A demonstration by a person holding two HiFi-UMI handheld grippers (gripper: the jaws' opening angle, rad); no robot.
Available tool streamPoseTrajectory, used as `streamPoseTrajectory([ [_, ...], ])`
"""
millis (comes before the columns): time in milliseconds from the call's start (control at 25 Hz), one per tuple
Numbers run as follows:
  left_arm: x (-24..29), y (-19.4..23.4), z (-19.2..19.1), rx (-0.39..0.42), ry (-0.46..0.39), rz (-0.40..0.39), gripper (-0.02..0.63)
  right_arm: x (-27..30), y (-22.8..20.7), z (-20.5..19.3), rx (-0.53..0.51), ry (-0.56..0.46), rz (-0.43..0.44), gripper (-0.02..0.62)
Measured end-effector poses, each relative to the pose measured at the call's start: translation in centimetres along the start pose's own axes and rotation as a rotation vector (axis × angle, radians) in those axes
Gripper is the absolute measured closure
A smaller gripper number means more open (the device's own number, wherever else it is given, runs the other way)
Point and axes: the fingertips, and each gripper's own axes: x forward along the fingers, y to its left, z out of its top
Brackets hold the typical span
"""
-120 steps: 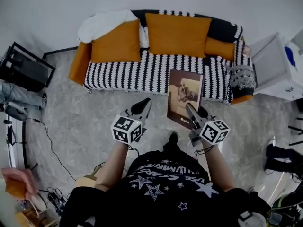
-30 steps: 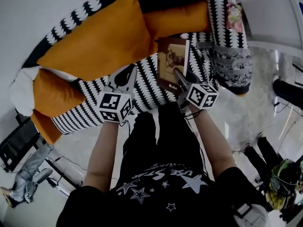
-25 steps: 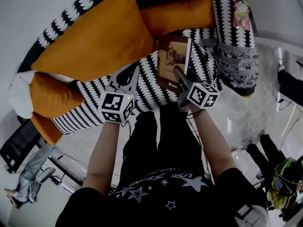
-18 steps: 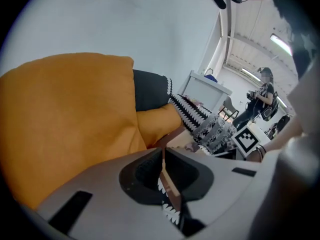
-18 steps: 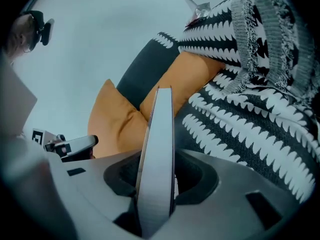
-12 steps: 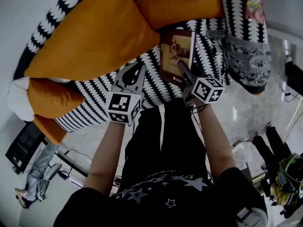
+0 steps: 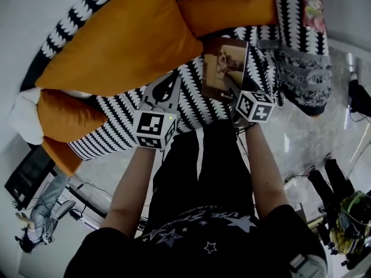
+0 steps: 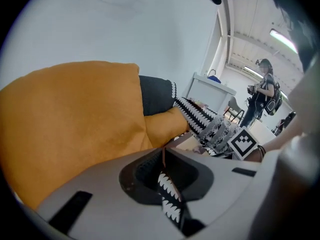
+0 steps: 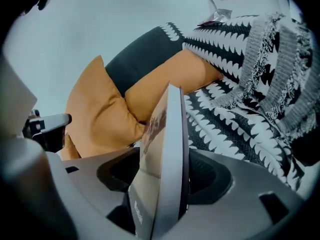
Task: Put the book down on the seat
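Book, brown-covered stiff hardback (image 7: 225, 68): judged light, rigid, thin (glossy boards, likely slippery); best taken near the lower edge. It is found upright between the jaws of the right gripper (image 7: 231, 84), which have just been opening and are spread clear of it, over the black-and-white patterned sofa seat (image 7: 185, 91).

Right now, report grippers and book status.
Left gripper shut, empty. Right gripper jaws just opened, brown-covered book between them, over black-and-white striped sofa seat. No obstruction seen.
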Motion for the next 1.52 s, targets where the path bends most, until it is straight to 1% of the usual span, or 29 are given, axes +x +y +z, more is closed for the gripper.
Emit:
streamPoseTrajectory([
  [80, -0.4, 0.2, 0.3, 0.014, -0.015, 0.013, 0.583, -0.1, -0.7, 0.1, -0.018, 0.008, -0.042, 0.322],
  [200, -1.4, 1.2, 0.6, 0.013, -0.034, 0.015, 0.584, 0.0, -1.3, 0.1, -0.041, 0.018, -0.121, 0.316],
  [240, -1.7, 1.4, 0.8, 0.013, -0.042, 0.014, 0.583, -0.1, -1.3, 0.3, -0.046, 0.022, -0.134, 0.316],
  [400, -3.7, 0.1, 2.1, 0.012, -0.068, -0.002, 0.583, -2.2, 0.0, 1.5, -0.065, 0.011, -0.128, 0.316],
  [600, -4.9, -2.5, 3.0, 0.002, -0.106, -0.027, 0.584, -4.7, 1.1, 3.7, -0.085, -0.060, -0.113, 0.316],
  [680, -6.4, -2.5, 3.2, 0.005, -0.129, -0.027, 0.584, -5.6, 2.7, 4.3, -0.095, -0.098, -0.112, 0.316],
  [800, -10.3, -1.4, 3.1, 0.005, -0.165, -0.025, 0.584, -7.0, 6.9, 4.0, -0.103, -0.142, -0.089, 0.318],
  [880, -12.8, -1.3, 2.8, 0.004, -0.183, -0.025, 0.583, -8.2, 9.3, 3.2, -0.125, -0.147, -0.076, 0.318],
  [1000, -15.2, -1.7, 2.7, 0.015, -0.209, -0.016, 0.584, -10.0, 11.7, 2.8, -0.181, -0.153, -0.058, 0.318],
  [1160, -18.5, -2.0, 2.2, 0.019, -0.245, -0.010, 0.584, -12.4, 14.3, 1.9, -0.198, -0.183, -0.040, 0.319],
  [1360, -22.9, -1.8, 1.9, -0.001, -0.295, -0.001, 0.584, -15.4, 17.7, 1.1, -0.202, -0.249, -0.032, 0.359],
  [1520, -25.7, -1.8, 2.3, 0.003, -0.335, -0.016, 0.584, -18.2, 21.1, 1.1, -0.225, -0.306, -0.021, 0.384],
])
